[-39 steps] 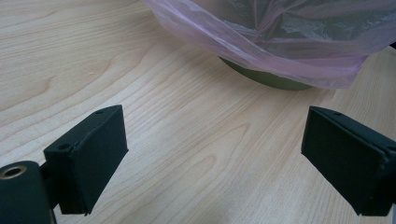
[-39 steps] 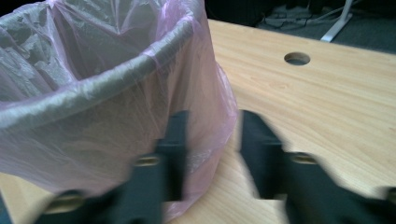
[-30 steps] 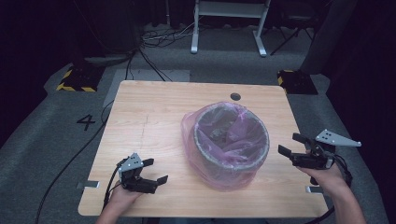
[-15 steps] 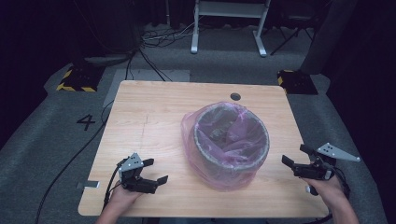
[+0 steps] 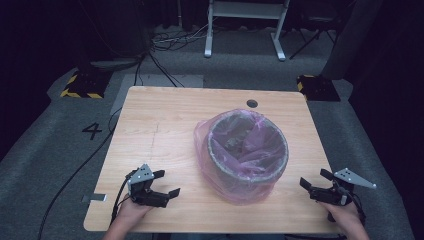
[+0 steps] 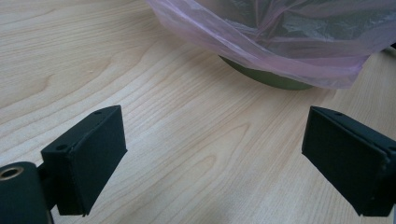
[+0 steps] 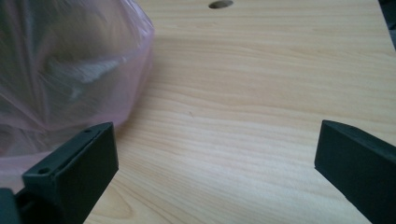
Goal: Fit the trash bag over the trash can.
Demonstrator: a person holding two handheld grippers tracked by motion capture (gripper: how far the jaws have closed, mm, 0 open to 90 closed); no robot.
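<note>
Bin [image 5: 248, 150] lined with pink bag [image 5: 210, 145], standing mid-desk [image 5: 160, 125] toward the right. Left gripper [image 5: 166, 183] and right gripper [image 5: 312, 180] flanking it, jaws apart, empty. Likely to tear or slip if thin film pinched carelessly; may drag bin.

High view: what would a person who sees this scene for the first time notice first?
The eye goes first to the round bin lined with a pink bag, right of the middle of the wooden table. Next come the left gripper and the right gripper, both with jaws wide open and empty, near the table's front corners on either side of the bin.
</note>
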